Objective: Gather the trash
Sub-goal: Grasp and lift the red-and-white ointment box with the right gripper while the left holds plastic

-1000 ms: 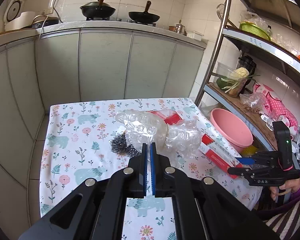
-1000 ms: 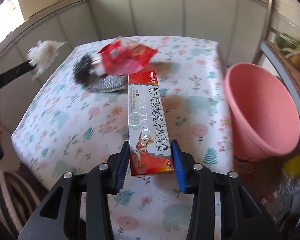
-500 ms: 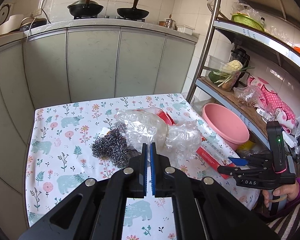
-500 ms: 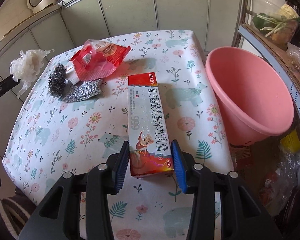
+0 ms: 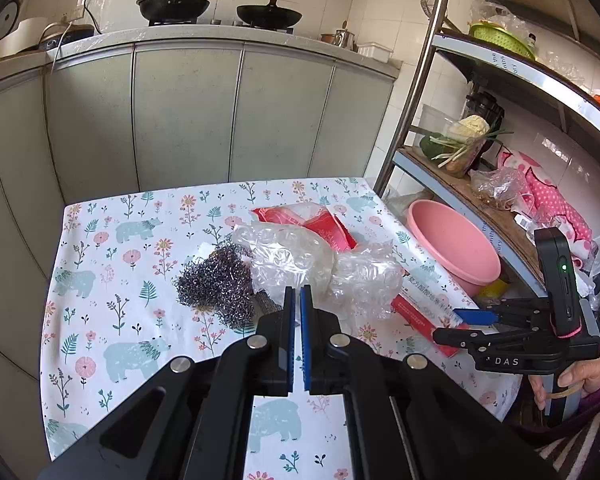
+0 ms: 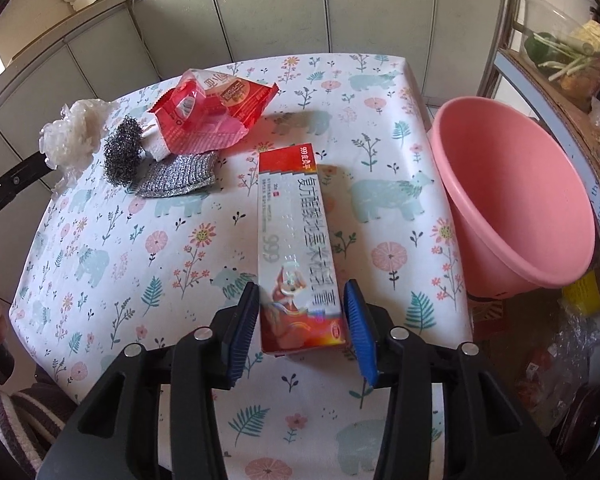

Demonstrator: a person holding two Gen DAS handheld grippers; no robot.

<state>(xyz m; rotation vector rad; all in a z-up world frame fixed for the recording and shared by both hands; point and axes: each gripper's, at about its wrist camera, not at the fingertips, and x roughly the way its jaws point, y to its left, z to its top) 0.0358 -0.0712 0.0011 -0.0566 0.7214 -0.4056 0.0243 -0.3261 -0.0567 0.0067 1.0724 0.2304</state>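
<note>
The right claw (image 6: 302, 322), released, straddles the near end of the long red-and-white cardboard box (image 6: 296, 244) whose axis runs away toward the table's far edge, while the left claw (image 5: 296, 300) grips crumpled clear plastic wrap (image 5: 300, 260).

Stood on a stove atop the counter: two black pans (image 5: 173, 0), beside a metal shelf rack (image 5: 516, 68) bearing a green colander (image 5: 500, 38), vegetables in a clear tub (image 5: 466, 142), and a pink dotted cloth (image 5: 548, 196).

Left gripper (image 5: 296, 296) clamped; right gripper (image 6: 302, 300) spread
</note>
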